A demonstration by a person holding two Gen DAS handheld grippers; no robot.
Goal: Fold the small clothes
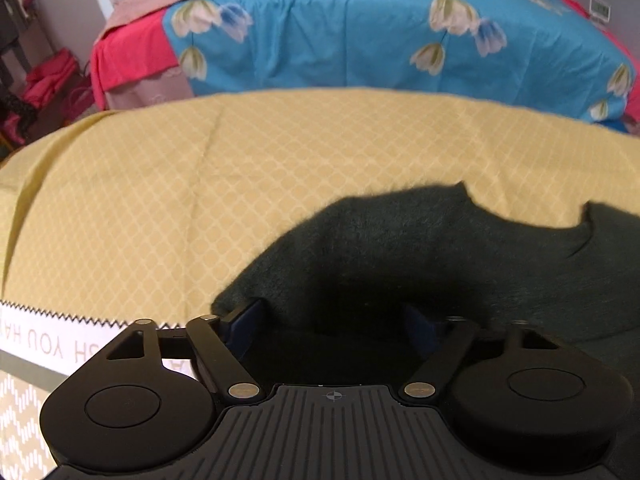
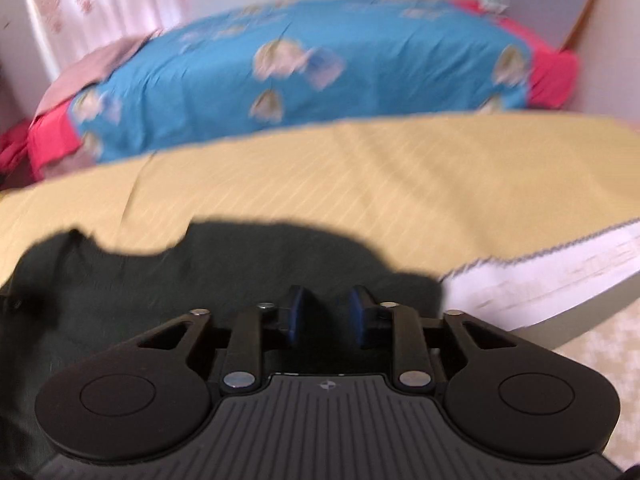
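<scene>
A dark green fleecy garment (image 1: 400,248) lies on a yellow lattice-patterned tablecloth (image 1: 180,184). My left gripper (image 1: 332,324) stands open and wide over the garment's near left edge, with dark cloth between its blue pads (image 1: 244,320). In the right wrist view the same garment (image 2: 240,264) spreads to the left across the yellow cloth (image 2: 400,184). My right gripper (image 2: 328,314) is low over the garment's near right corner. Its blue pads (image 2: 297,312) stand partly apart, with dark cloth showing in the gap, and they do not visibly press on it.
A white hem strip with grey letters (image 1: 60,340) runs along the tablecloth's near edge (image 2: 540,276). Behind the table is a bed with a blue flowered cover (image 1: 360,32) over red sheets (image 2: 552,76). Red things (image 1: 48,80) are piled on the floor at the left.
</scene>
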